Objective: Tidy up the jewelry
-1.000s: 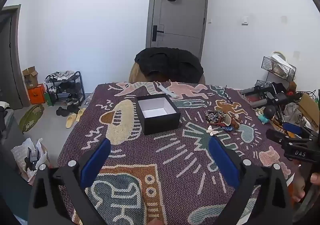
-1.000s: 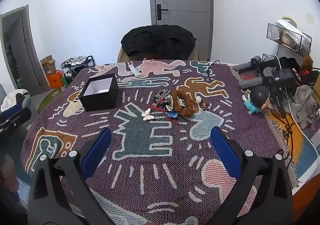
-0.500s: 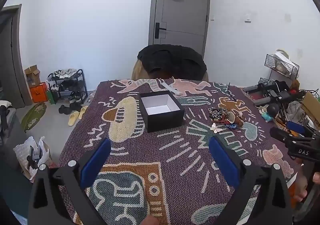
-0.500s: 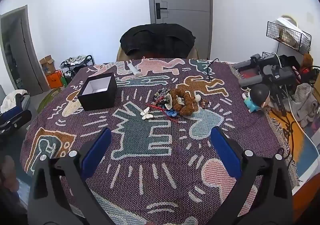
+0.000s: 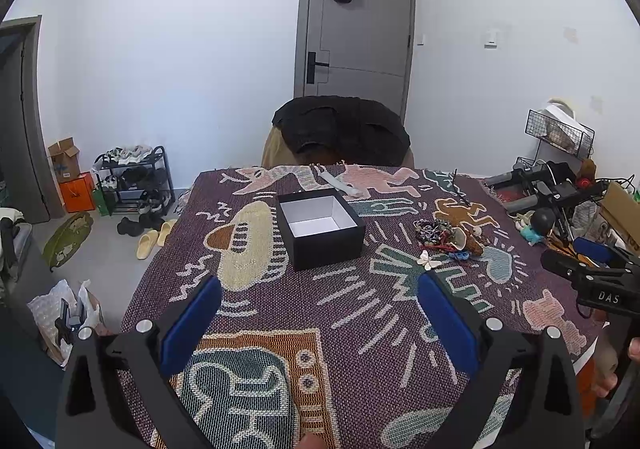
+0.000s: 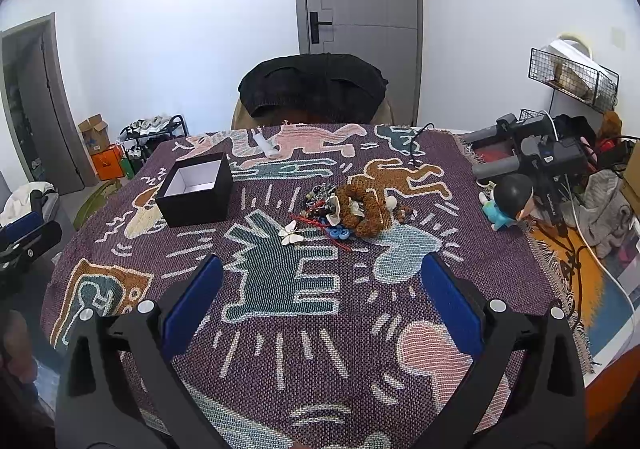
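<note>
A black open box with a white inside (image 5: 322,227) (image 6: 197,189) stands empty on the patterned cloth. A pile of jewelry (image 5: 448,235) (image 6: 344,207) lies to its right: brown bead bracelets, dark beads, red and blue pieces. A white butterfly piece (image 5: 427,259) (image 6: 291,233) lies at the near edge of the pile. My left gripper (image 5: 320,313) is open and empty, above the cloth, short of the box. My right gripper (image 6: 322,301) is open and empty, short of the pile.
A chair with a black jacket (image 5: 342,131) stands at the table's far side. A small figurine (image 6: 508,201) and camera gear (image 6: 536,153) sit at the table's right edge. A white strip (image 6: 266,145) lies at the far edge. A shoe rack (image 5: 134,179) stands on the floor at left.
The left gripper has drawn back a little, so the box and pile look a bit farther. The right gripper has hardly moved. Both stay open.
</note>
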`<state>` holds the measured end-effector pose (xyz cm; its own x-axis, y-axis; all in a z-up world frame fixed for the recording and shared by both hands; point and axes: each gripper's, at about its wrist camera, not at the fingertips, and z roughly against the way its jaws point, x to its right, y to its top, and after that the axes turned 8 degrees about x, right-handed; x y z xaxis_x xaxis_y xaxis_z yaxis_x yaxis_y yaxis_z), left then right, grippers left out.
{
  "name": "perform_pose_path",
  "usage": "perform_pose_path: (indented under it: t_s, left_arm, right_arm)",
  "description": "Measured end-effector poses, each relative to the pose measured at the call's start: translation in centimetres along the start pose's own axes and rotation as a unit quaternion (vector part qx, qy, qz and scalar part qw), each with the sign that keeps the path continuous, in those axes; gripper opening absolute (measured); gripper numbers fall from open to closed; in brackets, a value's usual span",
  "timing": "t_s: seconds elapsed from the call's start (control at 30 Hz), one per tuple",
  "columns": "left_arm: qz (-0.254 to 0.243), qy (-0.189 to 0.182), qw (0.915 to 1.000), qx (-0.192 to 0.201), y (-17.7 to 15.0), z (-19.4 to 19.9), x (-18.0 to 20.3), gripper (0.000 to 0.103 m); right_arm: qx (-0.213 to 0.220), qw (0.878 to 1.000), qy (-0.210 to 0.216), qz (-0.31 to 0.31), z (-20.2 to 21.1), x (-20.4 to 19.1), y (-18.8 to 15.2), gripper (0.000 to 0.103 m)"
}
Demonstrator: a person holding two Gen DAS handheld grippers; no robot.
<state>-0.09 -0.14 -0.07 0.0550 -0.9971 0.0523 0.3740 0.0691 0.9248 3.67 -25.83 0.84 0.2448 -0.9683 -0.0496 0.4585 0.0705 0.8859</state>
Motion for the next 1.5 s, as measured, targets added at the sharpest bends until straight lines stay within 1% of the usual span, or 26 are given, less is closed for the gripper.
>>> perform_pose_path:
  t_s: [1.5]
  left_arm:
    - [0.001, -0.003, 1.0000, 0.004, 0.35, 0.21, 0.02, 0.095]
  right_arm:
    - [0.005, 1.000, -0.002, 0.000, 0.41, 0.04, 0.37, 0.099]
